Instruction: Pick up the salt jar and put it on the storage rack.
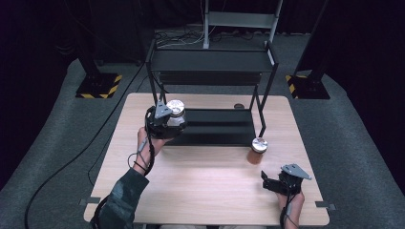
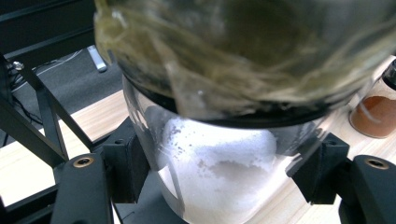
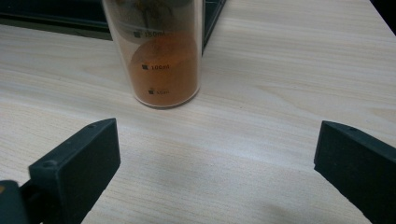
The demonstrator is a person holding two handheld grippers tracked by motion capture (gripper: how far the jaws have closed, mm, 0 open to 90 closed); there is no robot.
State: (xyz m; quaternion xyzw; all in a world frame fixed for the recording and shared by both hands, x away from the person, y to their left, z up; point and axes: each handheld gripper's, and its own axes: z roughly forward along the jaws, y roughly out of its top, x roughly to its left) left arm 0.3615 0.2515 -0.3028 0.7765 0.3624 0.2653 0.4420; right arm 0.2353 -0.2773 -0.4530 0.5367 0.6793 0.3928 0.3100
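The left tongs (image 2: 210, 172) clench a clear jar of white powder (image 2: 219, 177), its lid cut off above. The right tongs (image 3: 215, 158) gape wide and hold nothing; just beyond them an orange-powder jar (image 3: 161, 60) stands on the desk (image 3: 280, 93), its top cropped.

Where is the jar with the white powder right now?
In the high view, the jar of white powder is on the left, gripped in the left claw over the left end of the black rack's lower shelf, far from the orange-powder jar.
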